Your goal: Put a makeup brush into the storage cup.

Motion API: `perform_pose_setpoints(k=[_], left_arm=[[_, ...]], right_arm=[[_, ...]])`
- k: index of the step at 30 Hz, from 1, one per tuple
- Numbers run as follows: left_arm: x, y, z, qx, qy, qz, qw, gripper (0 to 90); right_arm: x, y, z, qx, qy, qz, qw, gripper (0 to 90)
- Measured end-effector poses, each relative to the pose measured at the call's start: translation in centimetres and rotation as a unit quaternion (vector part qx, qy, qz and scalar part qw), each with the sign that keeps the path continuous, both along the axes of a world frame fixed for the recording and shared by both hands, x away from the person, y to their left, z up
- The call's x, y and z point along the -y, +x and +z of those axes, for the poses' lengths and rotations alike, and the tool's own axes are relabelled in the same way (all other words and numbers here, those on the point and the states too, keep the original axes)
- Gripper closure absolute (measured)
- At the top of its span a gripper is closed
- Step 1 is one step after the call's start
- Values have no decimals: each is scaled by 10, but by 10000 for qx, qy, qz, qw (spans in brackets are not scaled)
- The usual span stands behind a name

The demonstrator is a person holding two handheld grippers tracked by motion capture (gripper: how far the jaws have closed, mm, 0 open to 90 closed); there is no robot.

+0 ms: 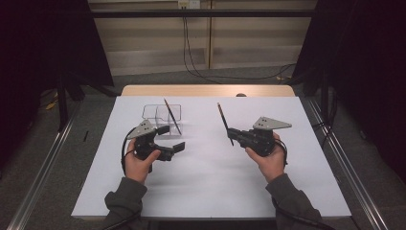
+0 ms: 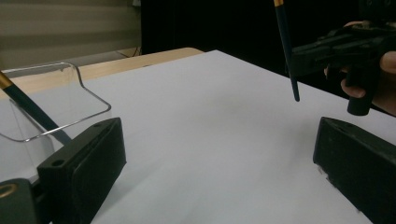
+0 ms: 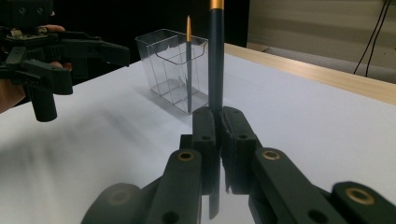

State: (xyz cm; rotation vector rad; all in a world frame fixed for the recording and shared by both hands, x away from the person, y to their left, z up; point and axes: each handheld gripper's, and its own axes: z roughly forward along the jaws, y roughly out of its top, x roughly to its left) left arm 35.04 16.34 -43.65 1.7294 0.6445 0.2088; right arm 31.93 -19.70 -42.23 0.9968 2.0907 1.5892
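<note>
A clear plastic box (image 1: 158, 112) stands on the white sheet (image 1: 210, 182) at the back left, with a dark gold-tipped pencil (image 1: 172, 116) leaning in it. My left gripper (image 1: 171, 138) is open just in front of the box and holds nothing. In the left gripper view its jaws (image 2: 219, 172) stand wide apart, with the box (image 2: 70, 88) and its pencil (image 2: 32, 112) at the left. My right gripper (image 1: 231, 132) is shut on a second dark pencil (image 1: 223, 122), held above the sheet and pointing away. The right gripper view shows that pencil (image 3: 215, 56) upright between the jaws, the box (image 3: 173, 70) behind.
The white sheet covers most of a wooden table (image 1: 206, 90). Metal rails (image 1: 344, 158) run along both sides on the floor. Cables (image 1: 191, 57) hang down the back wall. Bare sheet lies between the grippers and toward the front edge.
</note>
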Motion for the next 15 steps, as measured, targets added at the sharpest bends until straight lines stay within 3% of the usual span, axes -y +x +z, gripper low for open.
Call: perform_pose_setpoints(k=[15], left_arm=[[19, 5, 9, -74, -310, -54, 9995, 15]], right_arm=[[-8, 1, 2, -1, -39, 62, 10000, 852]])
